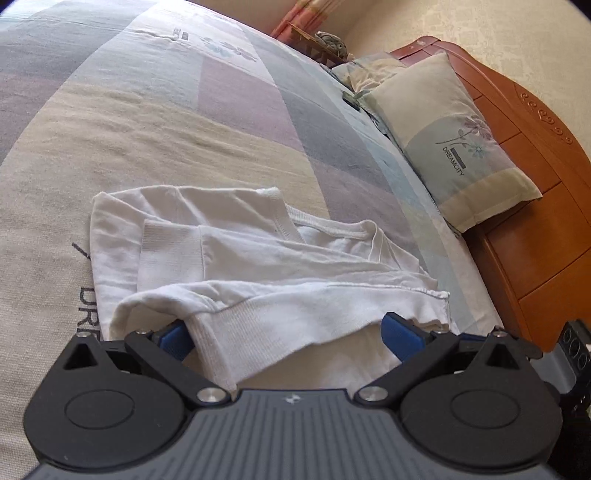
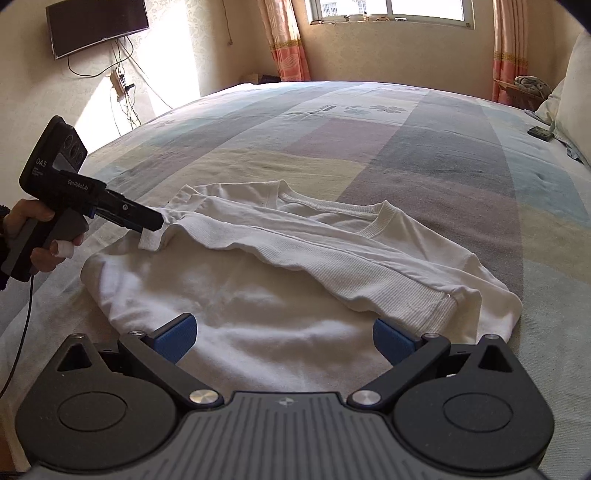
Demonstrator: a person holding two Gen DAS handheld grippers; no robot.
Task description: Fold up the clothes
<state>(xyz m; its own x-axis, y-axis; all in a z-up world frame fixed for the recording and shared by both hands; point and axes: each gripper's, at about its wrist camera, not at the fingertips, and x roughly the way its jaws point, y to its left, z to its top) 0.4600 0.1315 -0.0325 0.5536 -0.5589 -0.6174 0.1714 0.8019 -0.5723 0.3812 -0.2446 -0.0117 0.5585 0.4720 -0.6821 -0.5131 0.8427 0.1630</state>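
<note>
A white sweatshirt (image 1: pixel 229 251) with ribbed hem and collar lies partly folded on the patchwork bedsheet (image 1: pixel 166 122). My left gripper (image 1: pixel 288 332) is open, its blue pads (image 1: pixel 173 334) wide apart, and the ribbed hem drapes loosely between them. In the right wrist view, the left gripper (image 2: pixel 151 225) sits at the sweatshirt's (image 2: pixel 295 266) left edge, with a ribbed corner hanging at its tip. My right gripper (image 2: pixel 284 338) is open too, low over the near part of the sweatshirt. The hem's other ribbed corner (image 2: pixel 443 306) lies just beyond its right finger.
A pillow (image 1: pixel 454 140) leans on the wooden headboard (image 1: pixel 535 192) at the right. A small dark object (image 2: pixel 540 132) lies on the bed near the pillows. A person's hand (image 2: pixel 40 225) holds the left gripper. A wall television (image 2: pixel 96 26) and a curtained window (image 2: pixel 391 9) are beyond.
</note>
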